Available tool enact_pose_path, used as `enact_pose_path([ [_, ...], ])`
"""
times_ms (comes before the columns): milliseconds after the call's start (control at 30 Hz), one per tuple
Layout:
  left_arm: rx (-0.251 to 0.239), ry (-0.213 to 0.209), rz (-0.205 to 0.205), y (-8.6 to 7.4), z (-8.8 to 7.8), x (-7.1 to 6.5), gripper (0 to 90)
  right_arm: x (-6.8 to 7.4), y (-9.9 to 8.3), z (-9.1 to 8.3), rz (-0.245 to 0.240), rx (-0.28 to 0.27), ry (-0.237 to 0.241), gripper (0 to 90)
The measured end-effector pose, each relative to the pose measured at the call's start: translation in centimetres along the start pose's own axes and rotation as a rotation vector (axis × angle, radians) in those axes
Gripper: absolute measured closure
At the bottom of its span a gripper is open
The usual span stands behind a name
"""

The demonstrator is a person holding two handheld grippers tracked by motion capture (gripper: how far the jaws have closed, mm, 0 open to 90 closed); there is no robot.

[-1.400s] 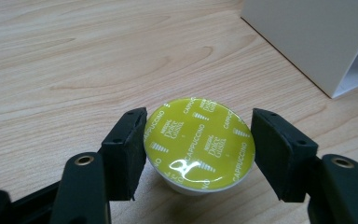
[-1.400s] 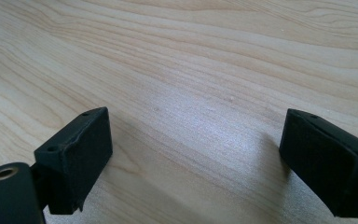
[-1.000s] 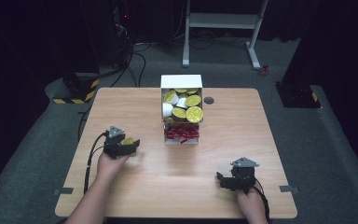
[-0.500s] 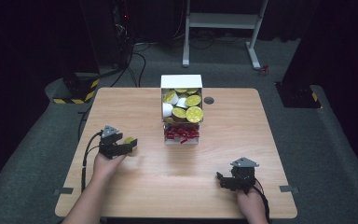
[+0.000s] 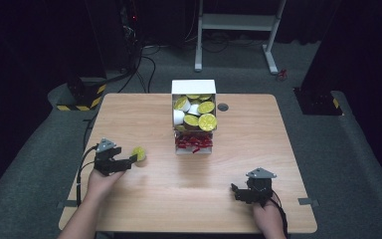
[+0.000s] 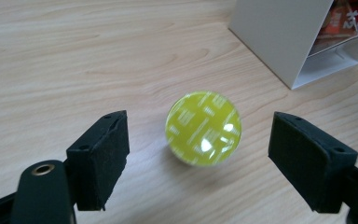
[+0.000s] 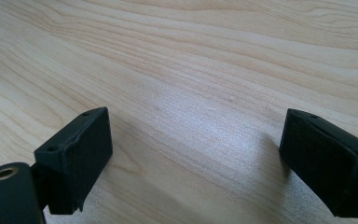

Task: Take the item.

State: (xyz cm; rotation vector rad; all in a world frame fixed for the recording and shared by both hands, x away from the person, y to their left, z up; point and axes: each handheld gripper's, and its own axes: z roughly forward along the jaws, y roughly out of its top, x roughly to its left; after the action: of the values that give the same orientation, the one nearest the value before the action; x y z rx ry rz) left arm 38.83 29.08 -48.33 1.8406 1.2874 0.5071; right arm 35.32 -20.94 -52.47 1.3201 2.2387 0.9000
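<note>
Your left gripper (image 6: 198,154) is wide open, holding nothing; the yellow-lidded capsule (image 6: 203,127) sits on the tabletop (image 5: 258,149) between the jaws, untouched, left of the white box (image 5: 193,115). Risk: it's round, so an off-centre close could squirt it away. Right gripper (image 7: 193,161) is open, empty, over bare wood.

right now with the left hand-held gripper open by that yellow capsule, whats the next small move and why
Probably draw the left hand-held gripper straight back from the yellow capsule. Its jaws stand open with a gap on each side, and the capsule rests on the table on its own, apart from the white box. The right hand-held gripper rests open over bare wood.
</note>
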Motion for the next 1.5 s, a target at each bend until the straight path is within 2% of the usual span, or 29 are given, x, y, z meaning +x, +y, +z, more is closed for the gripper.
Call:
enact_pose_path([
  [300, 0.047, 0.024, -0.012, -2.5, -2.0, 1.9, 20.3, 0.0, 0.0, 0.0, 0.0, 0.0, 0.0, 9.3],
  [333, 0.051, 0.023, -0.032, -2.9, -2.2, 2.0, 20.3, 0.0, 0.0, 0.0, -0.002, 0.0, 0.0, 9.3],
  [433, 0.07, 0.039, -0.022, -4.0, -2.8, 2.4, 20.1, 0.0, 0.0, 0.0, 0.0, 0.0, 0.0, 9.3],
  [533, 0.084, 0.054, -0.031, -5.1, -3.2, 2.7, 19.7, 0.0, 0.0, 0.0, -0.002, -0.001, 0.0, 9.3],
  [633, 0.074, 0.084, 0.002, -6.3, -3.9, 2.5, 19.8, 0.0, 0.0, 0.0, 0.0, 0.0, -0.001, 9.4],
  [767, 0.09, 0.08, 0.012, -7.5, -4.1, 2.0, 19.4, 0.0, 0.0, 0.0, -0.002, -0.001, -0.001, 9.3],
  [800, 0.098, 0.08, 0.026, -7.8, -4.1, 1.8, 19.2, 0.0, 0.0, 0.0, -0.002, -0.002, -0.001, 9.4],
  [900, 0.124, 0.091, 0.06, -8.1, -3.9, 1.2, 19.0, 0.0, 0.0, 0.0, -0.004, -0.002, -0.001, 9.4],
  [933, 0.127, 0.108, 0.091, -8.2, -3.7, 0.8, 19.2, 0.0, 0.0, 0.0, -0.003, -0.002, 0.0, 9.5],
  [1033, 0.118, 0.106, 0.106, -8.2, -3.6, 0.5, 18.6, 0.0, 0.0, 0.0, -0.002, -0.002, -0.001, 9.5],
  [1133, 0.123, 0.097, 0.082, -8.2, -3.5, 0.9, 14.9, 0.1, -0.1, 0.0, -0.003, -0.002, -0.002, 9.5],
  [1500, 0.121, 0.093, 0.089, -8.2, -3.5, 1.0, 14.5, 0.1, -0.1, -0.1, 0.002, -0.002, -0.006, 10.1],
])
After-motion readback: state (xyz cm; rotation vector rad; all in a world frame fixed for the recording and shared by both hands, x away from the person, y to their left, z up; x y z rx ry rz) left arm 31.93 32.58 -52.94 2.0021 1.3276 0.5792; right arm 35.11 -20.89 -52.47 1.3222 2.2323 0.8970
